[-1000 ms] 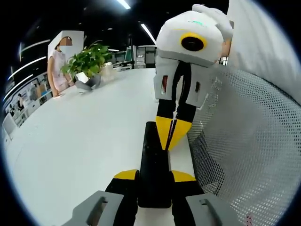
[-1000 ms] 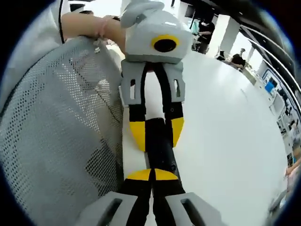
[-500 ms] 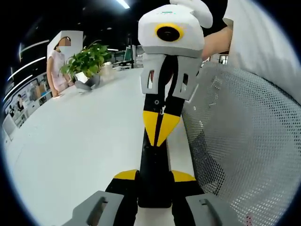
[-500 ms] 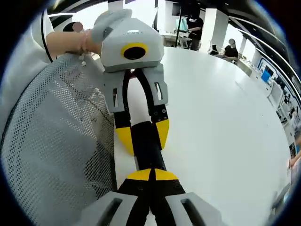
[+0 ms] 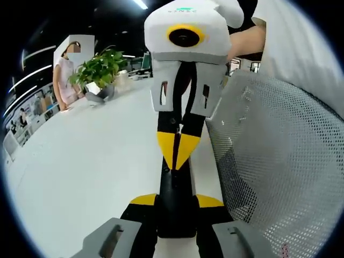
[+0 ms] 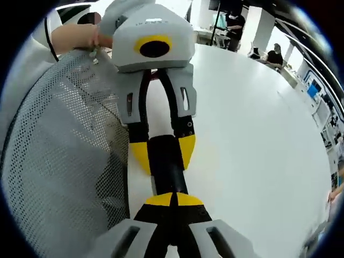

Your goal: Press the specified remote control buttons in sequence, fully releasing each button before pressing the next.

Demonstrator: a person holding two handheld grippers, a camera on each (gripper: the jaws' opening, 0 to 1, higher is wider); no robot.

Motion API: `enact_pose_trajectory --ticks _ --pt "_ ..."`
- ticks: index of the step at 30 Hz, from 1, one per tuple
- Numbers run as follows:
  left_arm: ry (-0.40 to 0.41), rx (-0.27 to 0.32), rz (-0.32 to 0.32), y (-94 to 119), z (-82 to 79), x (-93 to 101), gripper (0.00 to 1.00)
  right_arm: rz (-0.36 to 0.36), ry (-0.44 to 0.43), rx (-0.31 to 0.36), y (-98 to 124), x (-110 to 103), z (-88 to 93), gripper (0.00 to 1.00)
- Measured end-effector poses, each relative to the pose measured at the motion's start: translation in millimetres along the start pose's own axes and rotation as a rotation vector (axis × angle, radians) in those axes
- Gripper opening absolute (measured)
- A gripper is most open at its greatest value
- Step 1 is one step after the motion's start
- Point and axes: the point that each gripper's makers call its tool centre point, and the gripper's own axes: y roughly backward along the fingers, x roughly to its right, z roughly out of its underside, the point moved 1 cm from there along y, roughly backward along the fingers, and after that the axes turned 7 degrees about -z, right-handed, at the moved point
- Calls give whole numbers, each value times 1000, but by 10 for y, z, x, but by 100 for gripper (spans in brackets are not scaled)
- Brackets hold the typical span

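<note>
Left gripper view: the left gripper (image 5: 176,207) clamps its fingers on the slim black remote control (image 5: 176,188) above the white surface (image 5: 91,161); right gripper (image 5: 179,153), fingers closed together, touches the remote's top.

The left gripper (image 5: 176,207) has its yellow-tipped jaws spread to either side of a black remote (image 5: 175,199), gripping it by its long edges near the desk's edge. The right gripper (image 5: 178,157) comes from the opposite end, jaws pressed together into one point, tips down on the remote's top face. A bare forearm (image 5: 246,43) reaches in behind it.
</note>
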Motion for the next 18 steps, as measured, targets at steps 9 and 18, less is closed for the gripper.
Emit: enact_pose_trajectory --ticks 9,18 --pt "-1 1 -1 5 5 7 25 19 -6 -15 -5 110 6 0" --pt "-1 1 0 8 7 7 25 -33 -16 -39 -19 125 -8 0"
